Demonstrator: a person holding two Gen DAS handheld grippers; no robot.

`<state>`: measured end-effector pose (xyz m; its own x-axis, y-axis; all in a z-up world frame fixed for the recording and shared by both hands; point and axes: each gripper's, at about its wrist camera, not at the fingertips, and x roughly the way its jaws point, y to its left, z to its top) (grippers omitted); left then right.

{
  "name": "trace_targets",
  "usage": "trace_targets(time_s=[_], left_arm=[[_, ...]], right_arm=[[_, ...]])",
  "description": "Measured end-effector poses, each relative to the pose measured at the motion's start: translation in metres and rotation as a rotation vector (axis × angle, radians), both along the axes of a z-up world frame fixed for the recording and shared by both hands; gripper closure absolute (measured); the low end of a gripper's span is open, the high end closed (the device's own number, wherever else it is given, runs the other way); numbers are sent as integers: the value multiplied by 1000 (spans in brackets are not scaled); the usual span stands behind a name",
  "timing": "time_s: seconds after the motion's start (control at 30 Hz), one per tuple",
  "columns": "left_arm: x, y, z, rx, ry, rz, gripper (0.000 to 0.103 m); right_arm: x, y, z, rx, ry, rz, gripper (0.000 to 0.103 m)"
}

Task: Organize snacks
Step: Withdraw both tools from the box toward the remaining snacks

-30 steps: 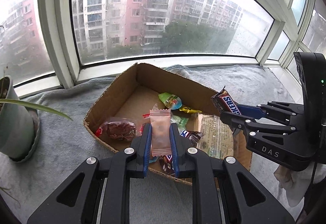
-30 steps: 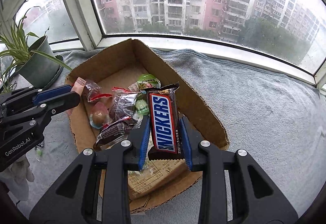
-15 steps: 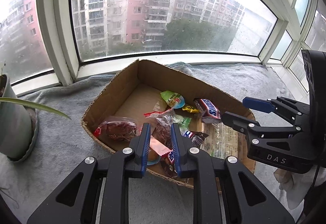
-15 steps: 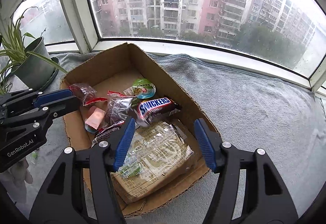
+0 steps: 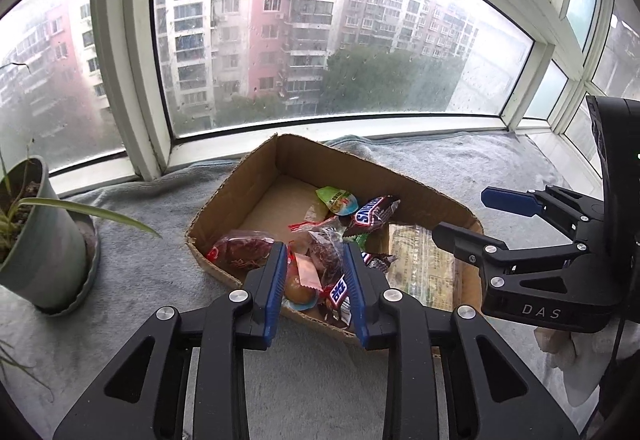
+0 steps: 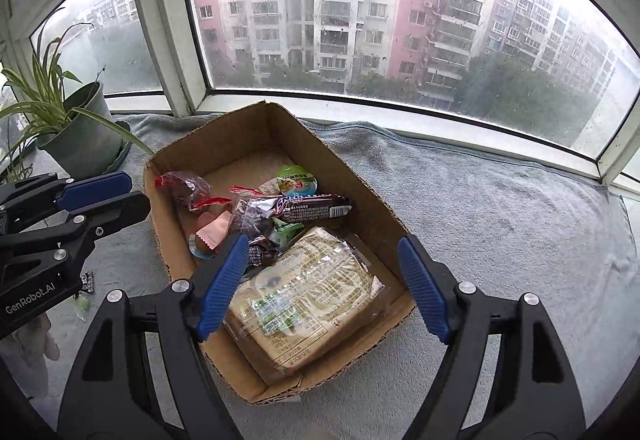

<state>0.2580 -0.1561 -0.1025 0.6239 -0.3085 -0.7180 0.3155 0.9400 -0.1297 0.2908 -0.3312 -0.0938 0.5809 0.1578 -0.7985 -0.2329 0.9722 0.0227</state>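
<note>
**A:** 2 claws, both with nothing between the pads. The left gripper [image 5: 314, 286] has its jaws a little apart and opening; the right gripper [image 6: 322, 286] stands wide and is opening too. Both hang above the cardboard box [image 6: 362, 176], which sits on the grey blanket [image 6: 500, 220].

**B:** So the drop looks done. How do I finish it cleanly?

**A:** I'd lift each claw straight up and clear of the near rim before swinging away, so no pad catches a wrapper or drags the box.

**B:** What's inside, near to far?

**A:** From the right wrist: at 6 o'clock, the big clear-wrapped noodle pack [image 6: 308, 300] lies flat in the near corner. Toward 10 o'clock, the pink wafer packet [image 6: 214, 230] rests on a round jelly cup. Past it, at the middle, the Snickers bar [image 5: 372, 214] lies across the loose heap. At 11 o'clock, the red-sealed bag [image 6: 182, 188] sits by the left wall. Farther, at 12, is the green-lidded cup [image 6: 298, 178]; beyond it the floor is bare cardboard.

**B:** Anything outside?

**A:** 1 potted plant [image 6: 78, 136] at 10 o'clock, well apart from the box.
</note>
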Motion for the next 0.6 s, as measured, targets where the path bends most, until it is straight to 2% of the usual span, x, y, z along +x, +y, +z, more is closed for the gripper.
trace_targets(time_s=[0.2, 0.33, 0.6], left_arm=[[-22, 5, 17, -2, -34, -10, 75], [-38, 9, 26, -4, -56, -16, 66], [-70, 23, 37, -7, -88, -10, 65]], right_arm=[[-22, 6, 19, 26, -30, 4, 23], [-40, 9, 31, 44, -51, 8, 22], [-79, 27, 48, 64, -96, 33, 17]])
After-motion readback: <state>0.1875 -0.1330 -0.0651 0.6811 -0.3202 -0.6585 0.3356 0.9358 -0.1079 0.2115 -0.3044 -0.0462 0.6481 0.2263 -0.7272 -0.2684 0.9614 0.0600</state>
